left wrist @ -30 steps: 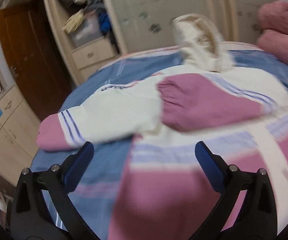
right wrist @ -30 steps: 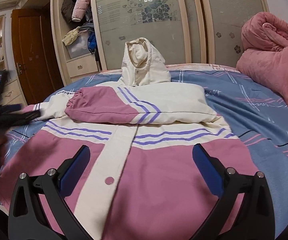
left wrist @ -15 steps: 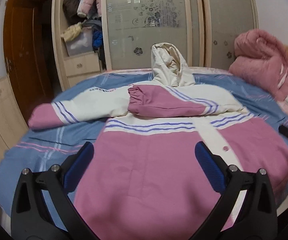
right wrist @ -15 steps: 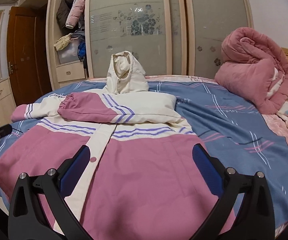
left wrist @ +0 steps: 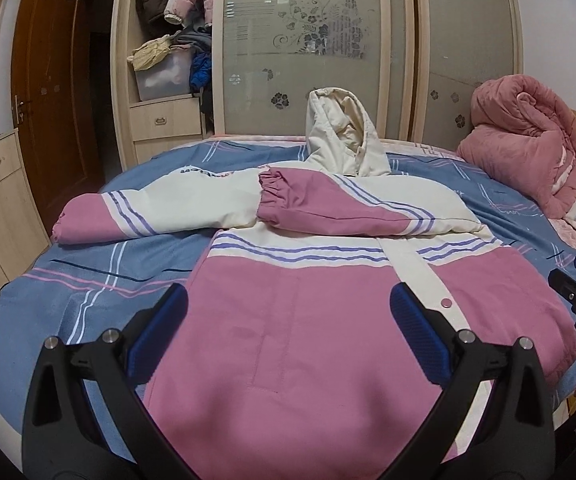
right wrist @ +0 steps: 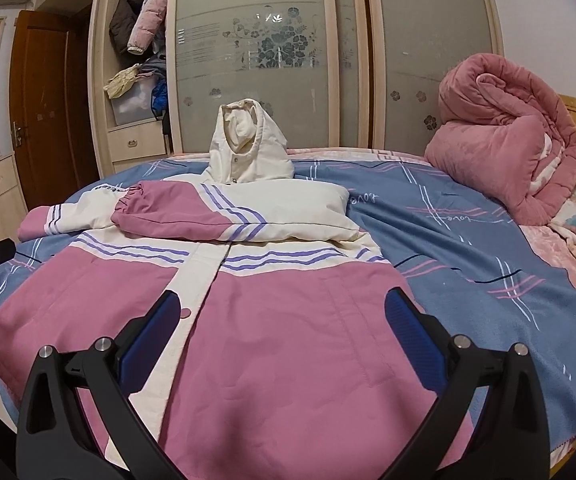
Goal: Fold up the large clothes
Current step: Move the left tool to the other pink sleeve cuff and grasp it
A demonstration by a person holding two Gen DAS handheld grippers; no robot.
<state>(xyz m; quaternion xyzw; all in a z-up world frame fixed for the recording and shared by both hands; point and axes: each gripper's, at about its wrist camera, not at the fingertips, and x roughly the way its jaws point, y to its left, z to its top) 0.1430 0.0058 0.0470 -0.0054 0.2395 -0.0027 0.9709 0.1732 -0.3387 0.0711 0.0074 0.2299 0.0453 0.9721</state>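
A large pink and cream hooded jacket (left wrist: 307,320) lies face up on the bed, hem toward me; it also shows in the right wrist view (right wrist: 280,340). Its right sleeve (left wrist: 347,212) is folded across the chest, cuff pointing left. Its left sleeve (left wrist: 148,208) lies stretched out to the left on the sheet. The cream hood (left wrist: 343,136) stands upright at the far end. My left gripper (left wrist: 288,320) is open and empty above the hem. My right gripper (right wrist: 280,320) is open and empty above the hem's right half.
The bed has a blue striped sheet (right wrist: 467,260). A rolled pink quilt (right wrist: 503,152) sits at the back right. A wardrobe with frosted sliding doors (left wrist: 319,40) stands behind the bed, with open shelves of clothes (left wrist: 168,52) and a wooden door (left wrist: 52,80) to the left.
Both grippers have drawn back from the jacket toward the near edge of the bed. The left gripper swung from near the sleeves to face the hem. The jacket has not moved.
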